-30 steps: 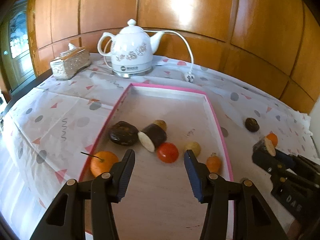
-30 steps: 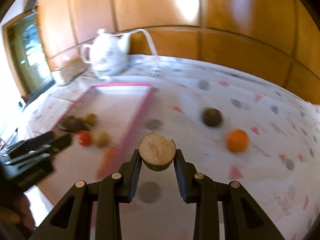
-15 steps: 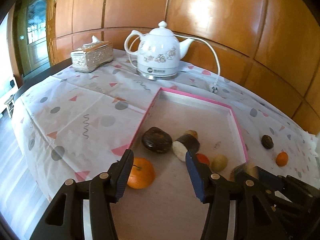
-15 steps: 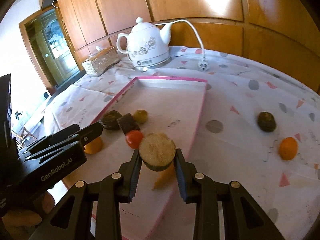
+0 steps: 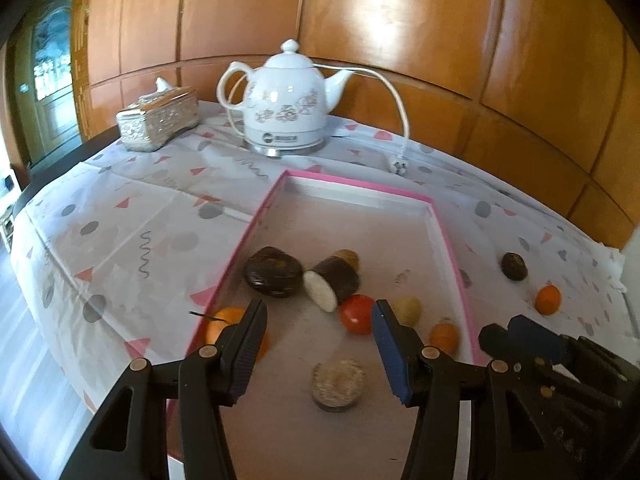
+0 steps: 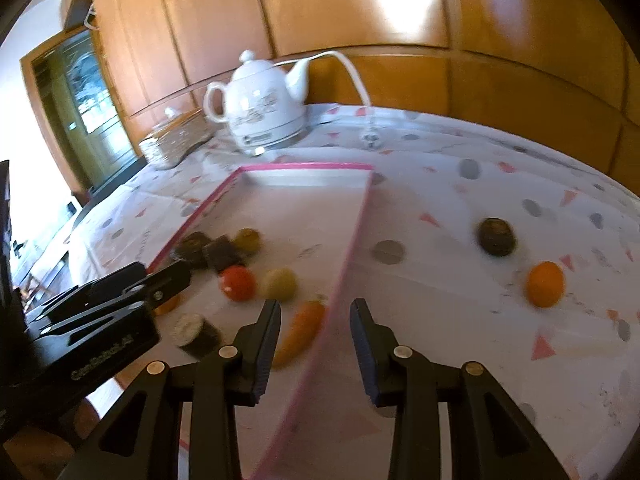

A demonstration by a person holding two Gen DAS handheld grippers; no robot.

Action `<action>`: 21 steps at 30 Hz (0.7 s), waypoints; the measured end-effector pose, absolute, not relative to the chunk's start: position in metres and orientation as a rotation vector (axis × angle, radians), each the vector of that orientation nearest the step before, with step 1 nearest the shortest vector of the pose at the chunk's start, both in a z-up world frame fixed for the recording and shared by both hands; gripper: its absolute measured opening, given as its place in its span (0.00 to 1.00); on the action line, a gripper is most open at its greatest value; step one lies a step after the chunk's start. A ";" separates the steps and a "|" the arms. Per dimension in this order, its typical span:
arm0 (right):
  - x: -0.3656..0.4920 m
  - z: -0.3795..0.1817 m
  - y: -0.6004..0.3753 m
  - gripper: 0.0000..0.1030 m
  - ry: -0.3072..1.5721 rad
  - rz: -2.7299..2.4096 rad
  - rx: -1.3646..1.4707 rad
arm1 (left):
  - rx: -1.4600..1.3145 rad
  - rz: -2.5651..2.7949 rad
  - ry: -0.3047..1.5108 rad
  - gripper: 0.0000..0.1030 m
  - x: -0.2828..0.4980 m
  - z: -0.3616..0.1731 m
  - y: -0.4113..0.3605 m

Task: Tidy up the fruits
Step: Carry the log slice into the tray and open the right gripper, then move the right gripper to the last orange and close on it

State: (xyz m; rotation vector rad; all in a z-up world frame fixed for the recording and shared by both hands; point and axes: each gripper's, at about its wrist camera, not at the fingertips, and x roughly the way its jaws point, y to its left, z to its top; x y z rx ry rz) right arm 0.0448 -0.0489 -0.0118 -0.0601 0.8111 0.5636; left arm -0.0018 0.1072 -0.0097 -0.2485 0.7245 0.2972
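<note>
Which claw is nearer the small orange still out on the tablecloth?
Right. The right claw sits open over the tray's right rim, the small orange just beyond to its right. The left claw hangs inside the tray, farther away.

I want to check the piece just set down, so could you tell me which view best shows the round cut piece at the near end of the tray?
The left wrist view: the cut piece lies sharp between the fingers. The right wrist view shows it blurred, beside the left gripper.

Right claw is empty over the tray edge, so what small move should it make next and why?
Probably swing the open right claw rightward toward the small orange fruit. That fruit and the dark round fruit lie on the tablecloth outside the pink tray, while the rest sit inside.
</note>
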 end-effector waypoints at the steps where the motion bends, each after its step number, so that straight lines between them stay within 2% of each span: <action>1: 0.046 -0.012 -0.054 0.35 0.809 0.546 -0.054 | -0.243 0.290 0.723 0.53 -0.001 -0.009 0.104; 21: 0.076 -0.038 -0.166 0.37 0.855 0.233 0.065 | -0.126 0.095 0.757 0.53 0.024 -0.005 0.033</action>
